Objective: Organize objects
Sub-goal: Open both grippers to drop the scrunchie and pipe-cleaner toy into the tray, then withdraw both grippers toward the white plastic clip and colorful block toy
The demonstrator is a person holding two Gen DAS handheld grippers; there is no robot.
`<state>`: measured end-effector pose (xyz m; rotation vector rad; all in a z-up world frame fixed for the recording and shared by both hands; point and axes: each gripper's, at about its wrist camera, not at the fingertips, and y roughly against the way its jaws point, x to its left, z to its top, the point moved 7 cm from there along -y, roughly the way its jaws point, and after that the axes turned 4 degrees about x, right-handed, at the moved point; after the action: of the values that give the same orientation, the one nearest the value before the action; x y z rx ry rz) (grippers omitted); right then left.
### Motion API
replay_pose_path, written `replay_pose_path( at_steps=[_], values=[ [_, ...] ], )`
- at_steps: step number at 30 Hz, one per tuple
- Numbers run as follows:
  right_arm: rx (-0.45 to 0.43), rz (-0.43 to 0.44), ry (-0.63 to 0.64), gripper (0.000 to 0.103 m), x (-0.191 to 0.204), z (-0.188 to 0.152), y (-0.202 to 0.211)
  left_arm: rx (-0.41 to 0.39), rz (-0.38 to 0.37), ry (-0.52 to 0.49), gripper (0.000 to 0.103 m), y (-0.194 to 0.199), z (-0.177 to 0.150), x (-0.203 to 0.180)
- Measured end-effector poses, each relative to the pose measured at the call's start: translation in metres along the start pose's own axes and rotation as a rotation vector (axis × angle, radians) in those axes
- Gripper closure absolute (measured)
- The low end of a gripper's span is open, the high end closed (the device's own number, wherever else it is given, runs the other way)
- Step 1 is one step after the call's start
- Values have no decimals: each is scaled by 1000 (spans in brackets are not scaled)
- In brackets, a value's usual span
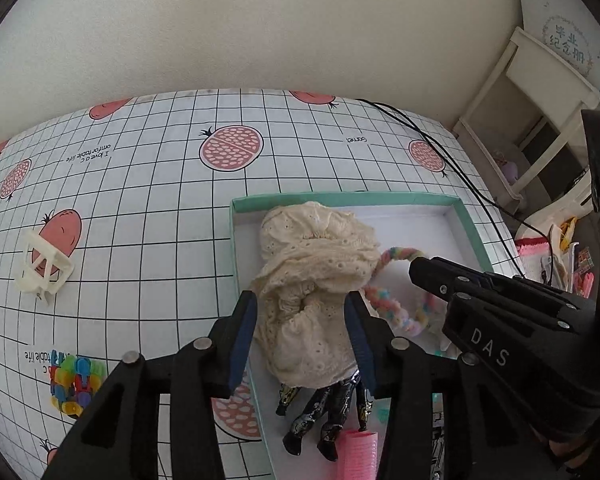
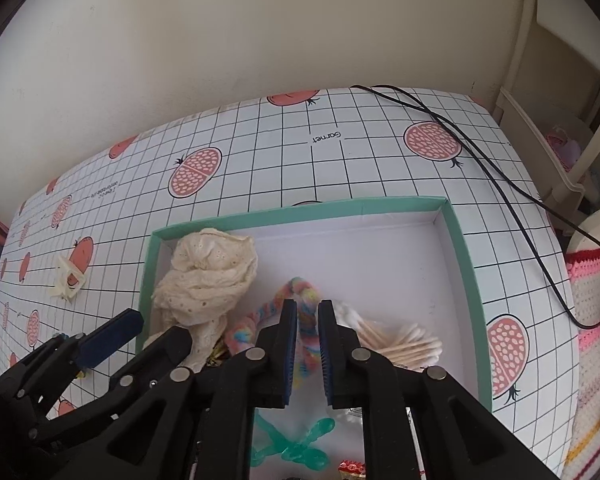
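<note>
A teal-rimmed white box [image 1: 340, 197] [image 2: 300, 210] lies on the grid-pattern table. A cream lace cloth [image 1: 312, 256] [image 2: 208, 276] sits bunched at the box's left side. My left gripper [image 1: 300, 312] [image 2: 140, 338] straddles its near end, open, pads beside the fabric. A pastel braided rope [image 1: 384, 304] [image 2: 256, 320] lies right of the cloth. My right gripper [image 2: 308, 316] [image 1: 416, 266] has a narrow gap that the rope fills, pads touching it. Cotton swabs [image 2: 400, 342], black toy figures [image 1: 324, 412], a pink hair roller [image 1: 358, 452] and a green plastic piece [image 2: 300, 448] also lie in the box.
On the table left of the box are a cream claw clip [image 1: 44, 264] [image 2: 68, 278] and a pile of colourful plastic pieces [image 1: 76, 384]. A black cable [image 2: 500, 184] crosses the back right corner. A white shelf [image 1: 532, 120] and pink crocheted fabric [image 2: 592, 300] stand at the right.
</note>
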<state>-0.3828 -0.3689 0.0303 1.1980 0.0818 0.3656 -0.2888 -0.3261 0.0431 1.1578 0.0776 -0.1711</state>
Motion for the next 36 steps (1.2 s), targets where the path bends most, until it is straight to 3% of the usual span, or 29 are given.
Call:
replay_pose_path(
  at_steps=[2, 8, 19, 23, 34, 36],
  values=[
    [-9, -5, 2, 78, 0, 1, 5, 0, -4, 10, 55, 4, 2, 2],
    [-72, 5, 17, 78, 7, 10, 35, -30, 0, 35, 55, 31, 12, 5],
    [-155, -10, 67, 78, 19, 18, 76, -133, 120, 95, 48, 86, 30, 37],
    [-148, -32, 90, 54, 22, 16, 70, -144, 168, 103, 38, 92, 33, 49],
    [-123, -36, 112, 31, 26, 11, 59, -95, 294, 165, 19, 74, 25, 85],
    [-122, -42, 118, 19, 26, 11, 57, -101, 311, 192, 16, 75, 24, 89]
  ],
)
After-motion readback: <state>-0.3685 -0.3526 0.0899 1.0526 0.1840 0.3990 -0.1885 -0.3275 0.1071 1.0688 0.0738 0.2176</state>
